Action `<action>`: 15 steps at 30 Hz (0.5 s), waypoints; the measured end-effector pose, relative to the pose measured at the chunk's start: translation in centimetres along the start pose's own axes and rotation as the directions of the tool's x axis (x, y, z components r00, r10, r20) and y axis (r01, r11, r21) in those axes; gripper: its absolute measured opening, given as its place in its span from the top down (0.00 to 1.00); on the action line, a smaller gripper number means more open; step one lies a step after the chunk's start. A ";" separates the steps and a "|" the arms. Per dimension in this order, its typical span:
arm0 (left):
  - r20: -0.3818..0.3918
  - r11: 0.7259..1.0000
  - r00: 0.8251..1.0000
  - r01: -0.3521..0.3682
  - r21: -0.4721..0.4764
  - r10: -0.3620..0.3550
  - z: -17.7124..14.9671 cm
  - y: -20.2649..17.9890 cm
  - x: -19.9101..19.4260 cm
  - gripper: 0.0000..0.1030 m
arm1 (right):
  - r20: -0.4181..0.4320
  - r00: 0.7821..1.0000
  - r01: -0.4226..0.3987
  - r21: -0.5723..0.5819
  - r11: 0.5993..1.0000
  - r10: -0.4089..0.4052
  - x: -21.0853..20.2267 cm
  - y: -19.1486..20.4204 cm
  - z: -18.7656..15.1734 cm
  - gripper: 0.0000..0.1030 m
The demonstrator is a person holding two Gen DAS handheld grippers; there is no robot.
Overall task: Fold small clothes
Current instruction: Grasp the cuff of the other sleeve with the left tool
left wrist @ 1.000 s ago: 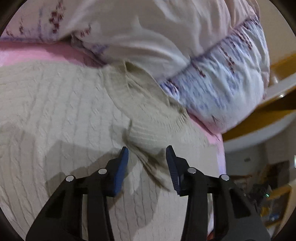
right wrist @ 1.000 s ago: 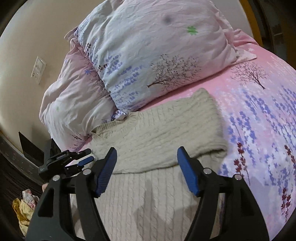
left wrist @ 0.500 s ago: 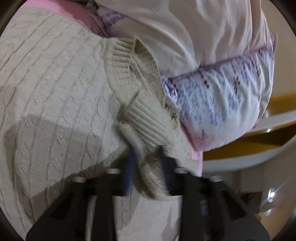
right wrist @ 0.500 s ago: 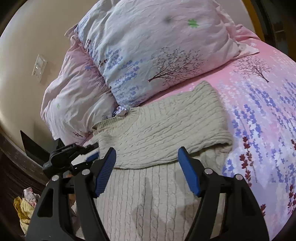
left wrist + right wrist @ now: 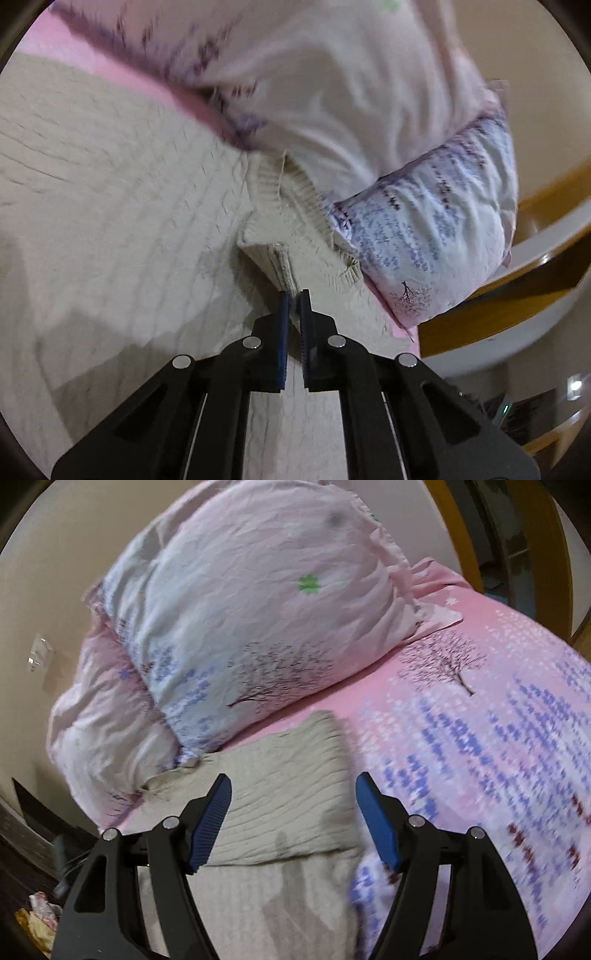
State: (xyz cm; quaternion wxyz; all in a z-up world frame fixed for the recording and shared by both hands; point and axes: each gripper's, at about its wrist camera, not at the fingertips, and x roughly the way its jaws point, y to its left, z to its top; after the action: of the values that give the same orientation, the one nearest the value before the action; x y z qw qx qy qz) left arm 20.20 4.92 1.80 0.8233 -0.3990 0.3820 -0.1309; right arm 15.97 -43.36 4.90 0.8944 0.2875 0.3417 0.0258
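Black tool [image 5: 294, 295] — blue ribbed pads [image 5: 210, 821]

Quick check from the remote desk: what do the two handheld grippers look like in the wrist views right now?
Both match. The left gripper and the right gripper each have black plastic linkage arms with triangular cut-outs, round silver pivot pins, and two black fingers faced with ribbed blue pads. No cables, markings, hands or sleeves show in either view.
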 end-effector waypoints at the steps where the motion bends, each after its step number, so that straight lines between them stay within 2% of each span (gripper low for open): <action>1: 0.014 1.000 1.000 -0.025 0.008 0.025 -0.3 0.1 -0.5 0.95 | -0.017 1.000 0.014 0.003 1.000 -0.014 0.8 -0.4 0.6 0.31; 5: 0.000 0.999 0.999 -0.044 -0.030 0.044 -0.9 1.2 -0.7 0.95 | -0.078 0.996 0.052 0.032 0.998 -0.049 3.5 -1.5 1.8 0.31; 7: -0.007 0.997 0.998 -0.070 -0.045 0.069 -0.9 1.9 -0.4 0.95 | -0.124 0.991 0.055 0.018 0.998 -0.052 5.2 -1.5 1.8 0.39; 9: -0.007 0.996 0.997 -0.074 -0.058 0.074 -0.6 2.3 -0.1 0.95 | -0.160 0.985 0.063 0.002 0.998 -0.062 6.4 -1.3 1.5 0.51; 12: 0.032 0.997 0.996 -0.079 -0.019 0.079 0.3 2.0 -0.8 0.96 | -0.196 0.979 0.051 -0.005 0.999 -0.051 7.6 -0.9 0.8 0.66; 15: 0.061 0.996 0.994 -0.089 -0.017 0.090 1.3 2.0 -1.3 0.96 | -0.202 0.979 0.033 -0.021 0.999 -0.037 8.0 -0.2 0.2 0.66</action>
State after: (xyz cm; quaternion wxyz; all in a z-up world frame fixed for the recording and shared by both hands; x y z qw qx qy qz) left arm 20.06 7.58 1.50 0.8369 -0.3911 0.3748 -0.0789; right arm 22.15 -41.67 0.16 0.8578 0.2693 0.4358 0.0422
